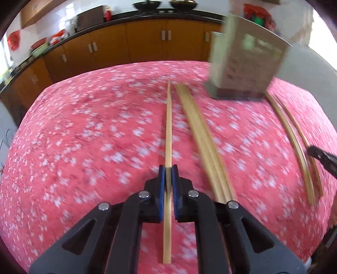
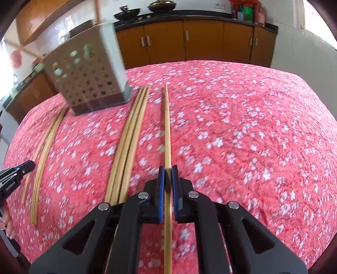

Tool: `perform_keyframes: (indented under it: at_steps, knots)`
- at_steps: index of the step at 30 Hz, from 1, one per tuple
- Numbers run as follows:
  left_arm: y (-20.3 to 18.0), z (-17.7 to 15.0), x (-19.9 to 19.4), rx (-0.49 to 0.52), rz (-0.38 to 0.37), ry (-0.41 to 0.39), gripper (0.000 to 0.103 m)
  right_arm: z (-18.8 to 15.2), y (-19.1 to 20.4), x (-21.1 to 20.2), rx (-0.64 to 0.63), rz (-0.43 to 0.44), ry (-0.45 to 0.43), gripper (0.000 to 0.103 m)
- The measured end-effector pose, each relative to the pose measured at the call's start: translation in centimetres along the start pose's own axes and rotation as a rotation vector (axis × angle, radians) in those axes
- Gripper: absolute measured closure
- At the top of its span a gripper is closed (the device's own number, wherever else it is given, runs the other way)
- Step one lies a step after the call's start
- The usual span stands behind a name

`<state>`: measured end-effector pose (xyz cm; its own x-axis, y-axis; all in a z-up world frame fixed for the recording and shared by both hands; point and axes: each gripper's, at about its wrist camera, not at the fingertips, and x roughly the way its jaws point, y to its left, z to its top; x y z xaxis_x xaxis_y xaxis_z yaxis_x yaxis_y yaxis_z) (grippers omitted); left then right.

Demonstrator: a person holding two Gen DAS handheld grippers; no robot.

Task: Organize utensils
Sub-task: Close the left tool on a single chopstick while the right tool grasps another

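In the left wrist view my left gripper (image 1: 168, 168) is shut on a single bamboo chopstick (image 1: 169, 126) that lies lengthwise on the pink flowered tablecloth (image 1: 84, 137). A bundle of chopsticks (image 1: 202, 137) lies just right of it. The perforated grey utensil holder (image 1: 242, 63) stands behind, to the right. In the right wrist view my right gripper (image 2: 167, 168) is shut on another single chopstick (image 2: 167, 126), with a bundle (image 2: 130, 137) to its left and the holder (image 2: 88, 78) at the far left. Each gripper shows at the edge of the other's view: the right one (image 1: 311, 150), the left one (image 2: 31, 164).
More chopsticks lie at the right side of the cloth (image 1: 294, 143) in the left wrist view, and at the left (image 2: 46, 143) in the right wrist view. Brown cabinets (image 2: 202, 42) under a dark counter with woks (image 2: 162, 5) stand behind the table. A hand (image 2: 6, 223) shows at the left edge.
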<state>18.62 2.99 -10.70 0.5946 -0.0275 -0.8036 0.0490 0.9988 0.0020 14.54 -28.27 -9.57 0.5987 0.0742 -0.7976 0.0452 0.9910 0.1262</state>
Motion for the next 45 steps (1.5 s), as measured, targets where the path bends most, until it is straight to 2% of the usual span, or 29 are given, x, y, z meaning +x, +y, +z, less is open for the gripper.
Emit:
perform_keyframes:
  at_steps: [7,10,16,21,45]
  knots:
    - [3.5,1.3,0.9,-0.073,0.025,-0.03,0.092,1.3,-1.4,1.0,0.055,-0.043,-0.029,0.095]
    - [3.5,0.9,0.8,-0.057,0.034,-0.057,0.092,1.3,-1.0,1.3,0.022,-0.066,-0.053,0.095]
    - [3.8,1.2,1.0,-0.089,0.008,-0.053,0.092,1.8,-1.4,1.1,0.031,-0.056,-0.053,0.095]
    - [3.6,1.0,0.9,-0.08,0.022,-0.053,0.092,1.5,-1.1,1.2,0.023,-0.066,-0.055,0.095]
    - [4.1,1.1,0.9,-0.106,0.0,-0.048,0.092,1.5,-1.1,1.3,0.023,-0.064,-0.056,0.095]
